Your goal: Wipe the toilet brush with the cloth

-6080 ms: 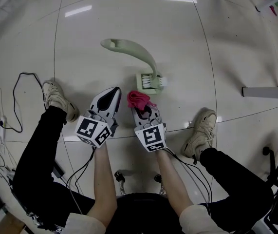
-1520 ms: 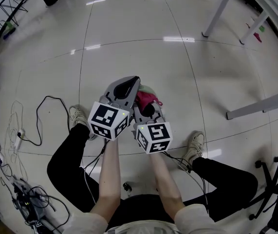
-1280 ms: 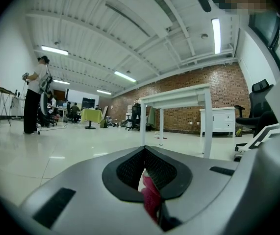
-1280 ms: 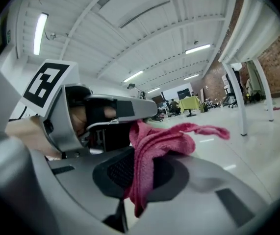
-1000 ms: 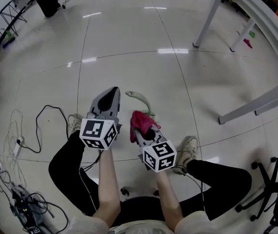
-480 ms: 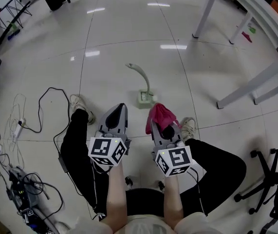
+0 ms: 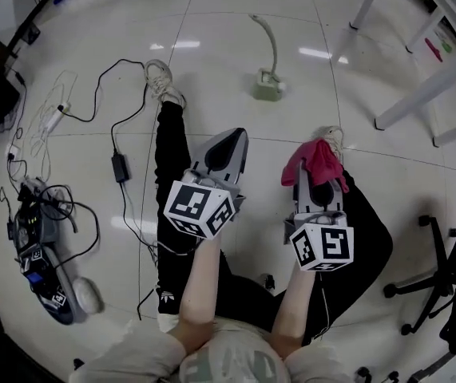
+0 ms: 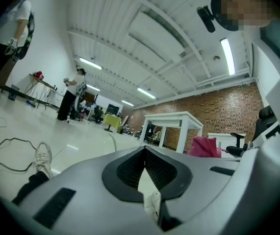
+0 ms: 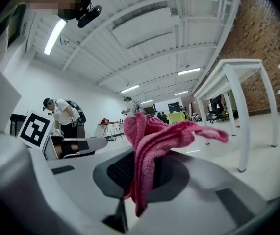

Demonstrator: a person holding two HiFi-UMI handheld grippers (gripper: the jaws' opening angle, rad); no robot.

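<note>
L gripper [image 7: 238, 139] & R gripper [image 7: 314, 170] sit side by side over the person's black-trousered legs. Both point toward 12 o'clock in the head view, w/ a gap btwn them.

L gripper view: jaws [image 8: 144, 153] together, nothing in them.

R gripper view: jaws clamped on the pink cloth [image 9: 152, 146]. It bunches up above the tips and one corner flops out toward 3 o'clock. In the head view the cloth [image 7: 314, 159] covers the R tips.

Toilet brush [image 7: 267, 86] is on the white tile floor [image 7: 220, 62] at 12 o'clock, well apart from both grippers and touched by neither. Its head end is nearer the person; the curved handle runs away toward 12.

One shoe [image 7: 162, 82] is at 11 o'clock of the L gripper, the other [image 7: 333, 138] just beyond the cloth at 1 o'clock. Cables w/ a power brick [image 7: 120, 167] lie at 9 o'clock. A white bench leg [image 7: 427, 86] is at 2 o'clock and an office chair base [image 7: 439, 274] at 4 o'clock.
</note>
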